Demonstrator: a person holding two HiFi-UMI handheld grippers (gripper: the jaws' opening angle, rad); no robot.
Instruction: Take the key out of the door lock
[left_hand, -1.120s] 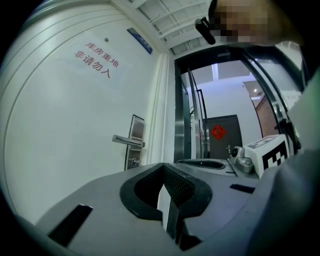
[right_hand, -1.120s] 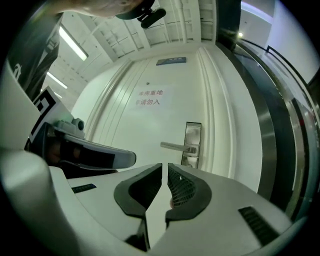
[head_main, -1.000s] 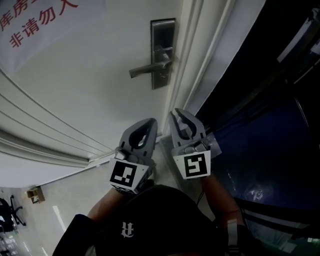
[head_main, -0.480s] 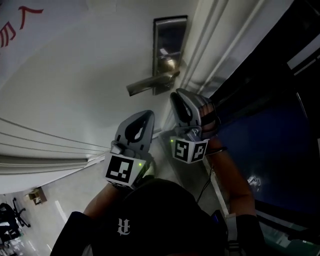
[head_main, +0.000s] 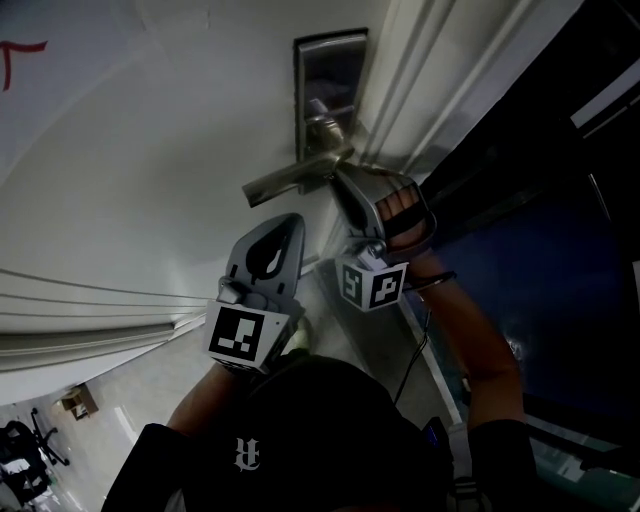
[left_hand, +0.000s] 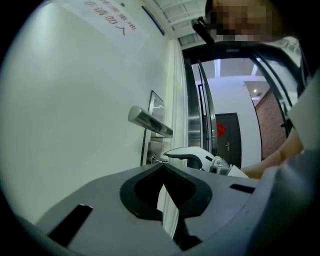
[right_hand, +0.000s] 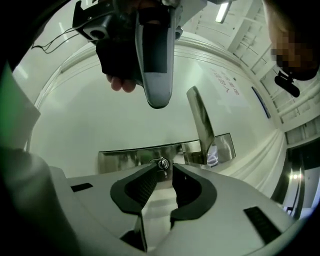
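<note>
Straight ahead of my right hand-held gripper (right_hand: 162, 171), just past its parted jaw tips, the key (right_hand: 162, 163) stands out of the lock plate (right_hand: 125, 157) near the door's edge, its shaft pointing back at me. My left hand-held gripper (left_hand: 162, 166), closed on nothing, is the farther one.

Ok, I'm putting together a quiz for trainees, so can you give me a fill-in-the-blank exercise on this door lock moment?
1. The key sticks out of the lock plate directly in front of the ___ gripper.
2. The left gripper is shut, while the right gripper is ___.
3. The lettering on the door is ___ in colour.
Missing words: right; open; red.
</note>
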